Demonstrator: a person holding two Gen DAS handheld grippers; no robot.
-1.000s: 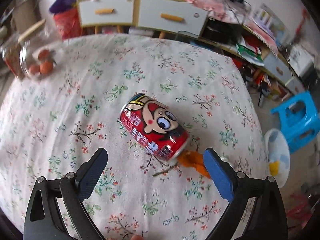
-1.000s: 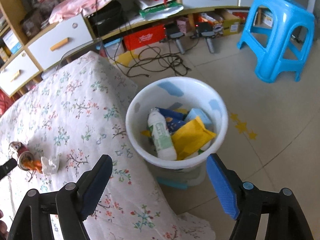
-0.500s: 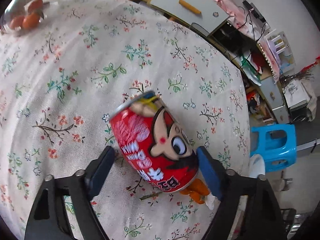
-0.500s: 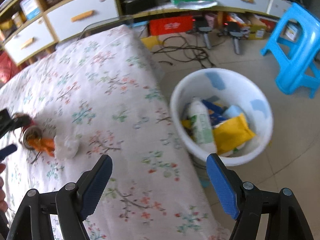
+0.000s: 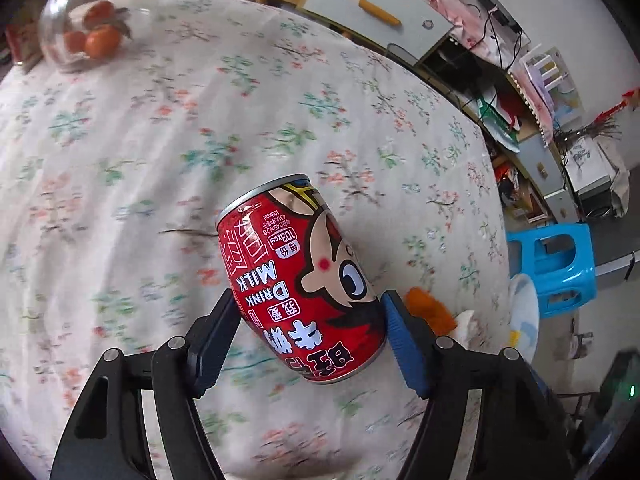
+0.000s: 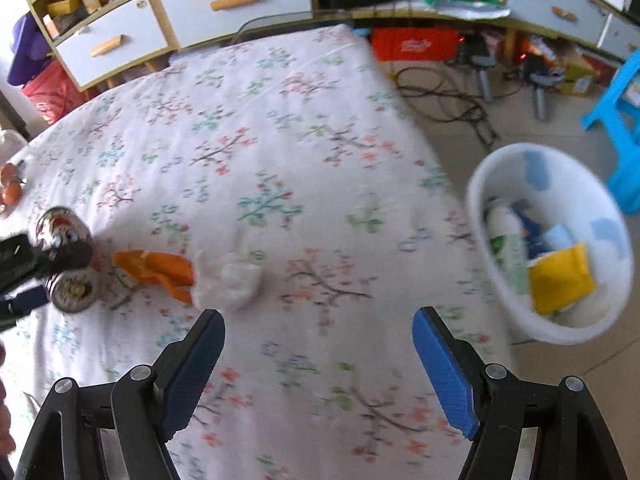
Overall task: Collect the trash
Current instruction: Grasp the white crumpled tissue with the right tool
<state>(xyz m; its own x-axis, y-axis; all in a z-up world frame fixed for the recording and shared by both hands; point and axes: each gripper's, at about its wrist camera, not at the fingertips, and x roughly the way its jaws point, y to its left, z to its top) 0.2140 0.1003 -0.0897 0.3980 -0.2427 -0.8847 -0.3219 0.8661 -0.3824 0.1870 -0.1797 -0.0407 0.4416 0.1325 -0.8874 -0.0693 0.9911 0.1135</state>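
Observation:
A red milk drink can [image 5: 304,280] with a cartoon face sits between the fingers of my left gripper [image 5: 310,316], which is shut on it over the floral tablecloth. The can also shows in the right wrist view [image 6: 66,264], far left. Orange peel [image 6: 156,268] and a crumpled white tissue [image 6: 230,282] lie on the cloth just beyond my right gripper [image 6: 318,350], which is open and empty above the table. A white trash bin [image 6: 552,240] with several pieces of trash stands on the floor to the right.
A glass jar with oranges [image 5: 86,38] stands at the table's far left. A blue plastic stool [image 5: 556,264] stands on the floor past the bin. Cabinets with drawers [image 6: 160,20] line the back wall. Cables [image 6: 452,100] lie on the floor.
My left gripper closed in around the can and shut on it. My right gripper swung left from above the bin to over the table, toward the tissue and peel.

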